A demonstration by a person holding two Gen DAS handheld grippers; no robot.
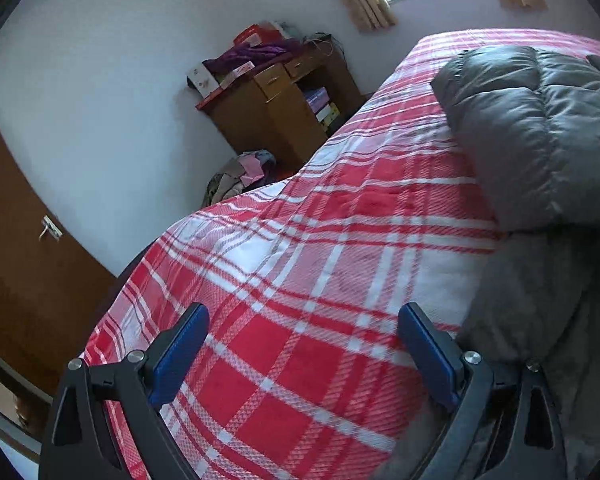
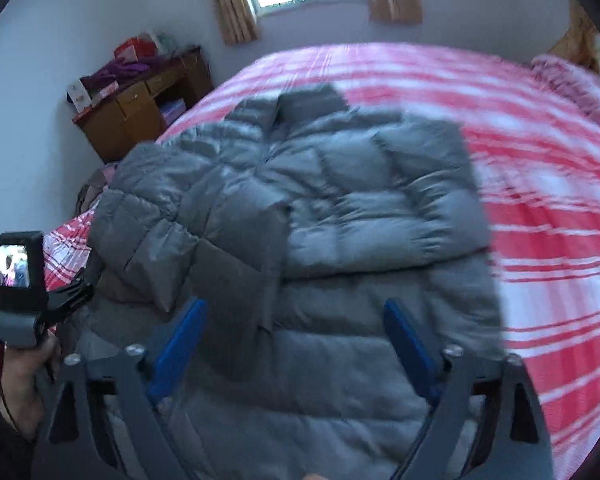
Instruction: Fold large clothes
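Observation:
A grey puffer jacket (image 2: 300,200) lies spread on a bed with a red and white plaid cover (image 2: 540,184), both sleeves folded in over its front. My right gripper (image 2: 292,320) is open and empty, hovering above the jacket's lower part. My left gripper (image 1: 304,324) is open and empty above the plaid cover (image 1: 300,260), just left of the jacket (image 1: 540,132). The left gripper's body also shows in the right wrist view (image 2: 24,280), held by a hand at the jacket's left side.
A wooden desk (image 1: 288,108) with boxes and purple cloth stands by the far wall left of the bed. A pile of clothes (image 1: 240,176) lies on the floor beside it. A brown door (image 1: 16,248) is at left. A pink blanket (image 2: 572,84) lies at the bed's far right.

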